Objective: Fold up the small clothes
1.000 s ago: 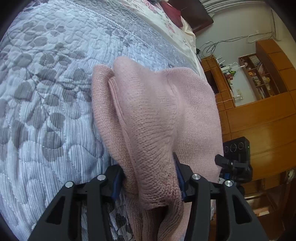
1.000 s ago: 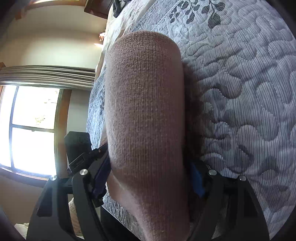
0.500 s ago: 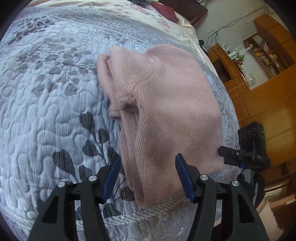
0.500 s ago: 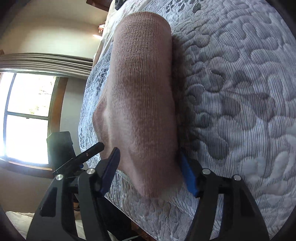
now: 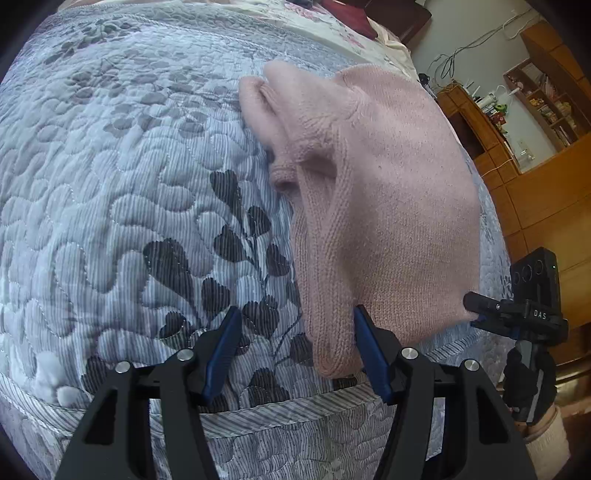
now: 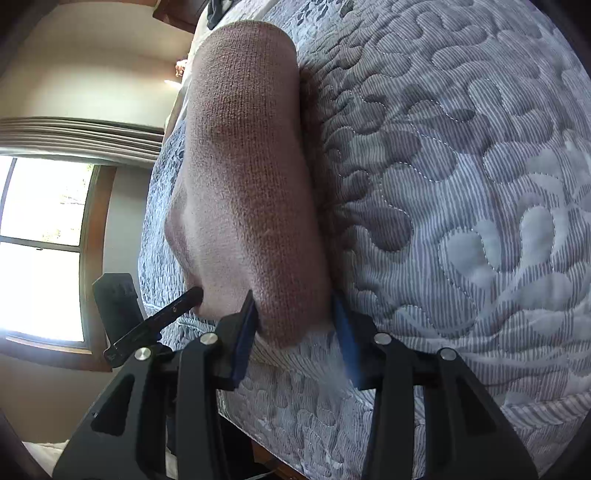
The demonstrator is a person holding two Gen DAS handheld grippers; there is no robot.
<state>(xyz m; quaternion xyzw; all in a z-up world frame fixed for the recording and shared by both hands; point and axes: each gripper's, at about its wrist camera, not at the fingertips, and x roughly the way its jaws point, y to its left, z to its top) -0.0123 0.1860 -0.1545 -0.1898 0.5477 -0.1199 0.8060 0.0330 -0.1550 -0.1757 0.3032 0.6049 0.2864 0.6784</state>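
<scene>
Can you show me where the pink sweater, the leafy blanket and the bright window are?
pink sweater (image 5: 399, 192), left wrist view, its broad folded top.
leafy blanket (image 5: 129, 206), left wrist view, bare quilted part.
bright window (image 6: 40, 240), right wrist view, its glass.

We see a quilted bedspread (image 5: 129, 192) covering the bed, pale blue-grey with fine stripes, stitched curling outlines and dark leaf shapes. Beyond it, at the far end, we see a cream sheet with a pink flower print (image 5: 332, 22) and a dark red cushion (image 5: 347, 16) beside it. Against the wall stands a wooden cabinet (image 5: 546, 206) with open shelves (image 5: 543, 99) holding small items too small to tell. Thin cables (image 5: 476, 40) run along the pale wall above it. In the right wrist view we see a bright window (image 6: 40, 243) with a wooden frame, and folded blinds (image 6: 74, 136) above it.
</scene>
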